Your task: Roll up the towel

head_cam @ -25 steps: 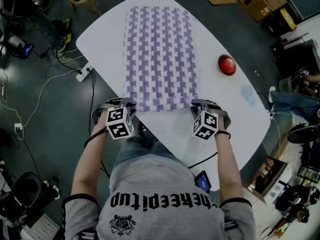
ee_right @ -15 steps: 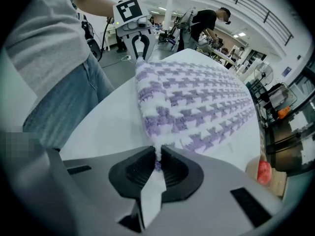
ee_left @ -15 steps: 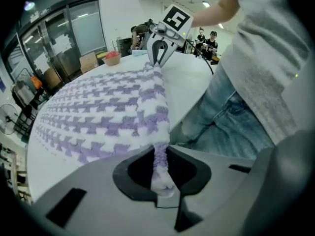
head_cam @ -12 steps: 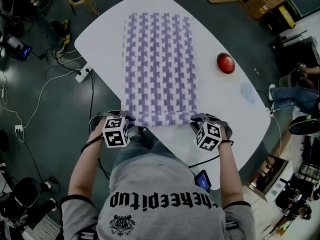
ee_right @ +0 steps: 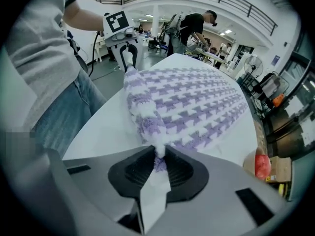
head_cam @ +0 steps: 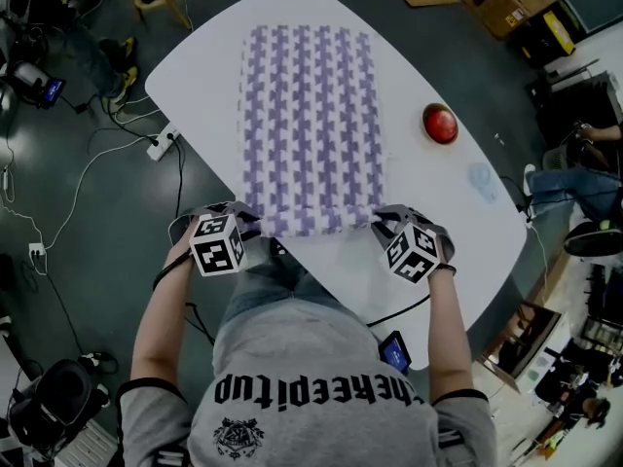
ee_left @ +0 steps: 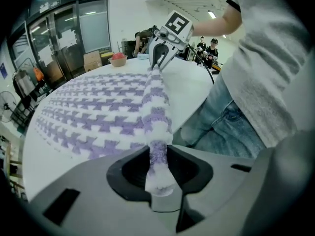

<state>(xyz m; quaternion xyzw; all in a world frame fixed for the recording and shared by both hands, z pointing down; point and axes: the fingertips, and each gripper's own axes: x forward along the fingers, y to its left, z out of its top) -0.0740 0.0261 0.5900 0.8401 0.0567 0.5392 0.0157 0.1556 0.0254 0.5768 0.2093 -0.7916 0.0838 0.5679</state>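
Note:
A purple-and-white houndstooth towel [head_cam: 311, 115] lies flat along the white oval table [head_cam: 195, 76]. Its near edge is bunched into a thick ridge [ee_left: 156, 100] between my two grippers. My left gripper [head_cam: 251, 224] pinches the near left corner, and the cloth sits squeezed between its jaws [ee_left: 158, 154], which have just been opening a little. My right gripper [head_cam: 382, 224] pinches the near right corner [ee_right: 158, 156] and lifts it slightly off the table. Each gripper view shows the other gripper at the far end of the ridge: the right gripper [ee_left: 160, 58] and the left gripper [ee_right: 129, 58].
A red rounded object [head_cam: 440, 124] sits on the table to the right of the towel. The table's near edge runs just under the grippers, against the person's legs [ee_left: 221, 132]. Cables and a power strip [head_cam: 164, 142] lie on the floor to the left.
Both grippers drew the towel's near edge toward the person, then rose slightly and tilted. The edge now stands bunched up between them.

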